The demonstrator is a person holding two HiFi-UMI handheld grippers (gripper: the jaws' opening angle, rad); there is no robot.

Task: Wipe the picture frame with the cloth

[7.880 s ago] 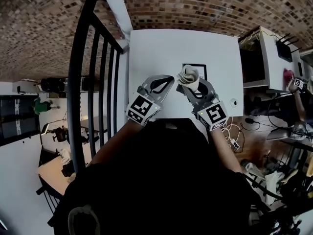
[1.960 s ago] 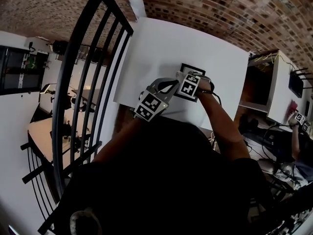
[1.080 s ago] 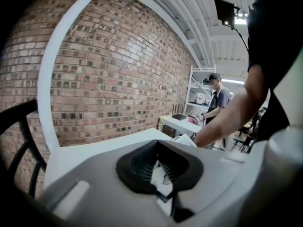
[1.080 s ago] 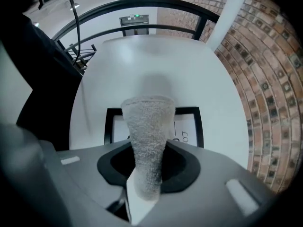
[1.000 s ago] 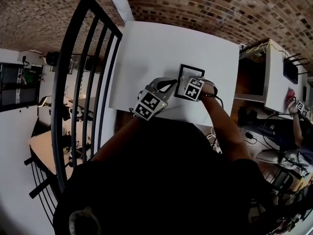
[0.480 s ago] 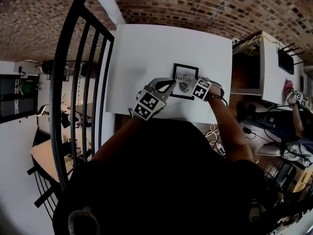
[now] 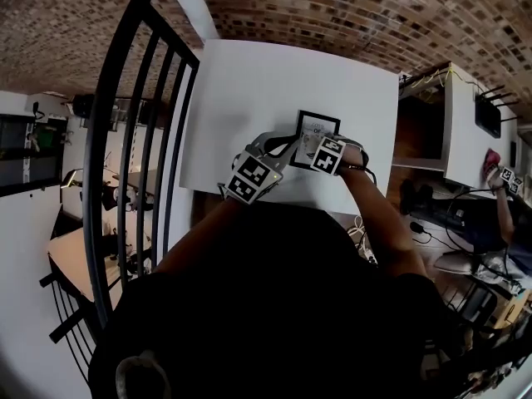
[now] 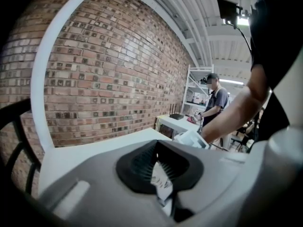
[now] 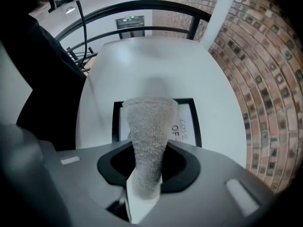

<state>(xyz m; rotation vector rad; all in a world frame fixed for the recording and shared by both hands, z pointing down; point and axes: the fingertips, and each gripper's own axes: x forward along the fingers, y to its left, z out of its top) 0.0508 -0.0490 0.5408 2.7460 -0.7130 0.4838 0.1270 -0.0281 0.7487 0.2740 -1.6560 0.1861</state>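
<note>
The picture frame (image 7: 319,124), black-edged around a white print, lies flat on the white table (image 7: 274,81). My right gripper (image 7: 317,146) is over the frame's near half and is shut on a rolled beige cloth (image 9: 149,131). The cloth sticks out past the jaws over the frame (image 9: 191,123) and hides the middle of the print. My left gripper (image 7: 288,140) is at the frame's left edge. In the left gripper view its jaws (image 8: 163,193) are closed, with a sliver of the white print pinched between them.
A black metal railing (image 7: 137,106) runs along the table's left side. To the right stands a white desk (image 7: 461,110) with cables and equipment. Another person (image 7: 509,191) is at the far right. My own body hides the table's near edge.
Half a second ago the right gripper was at the frame's right edge with the print showing; it has since slid left over the frame with the cloth. The left gripper stays at the left edge.
</note>
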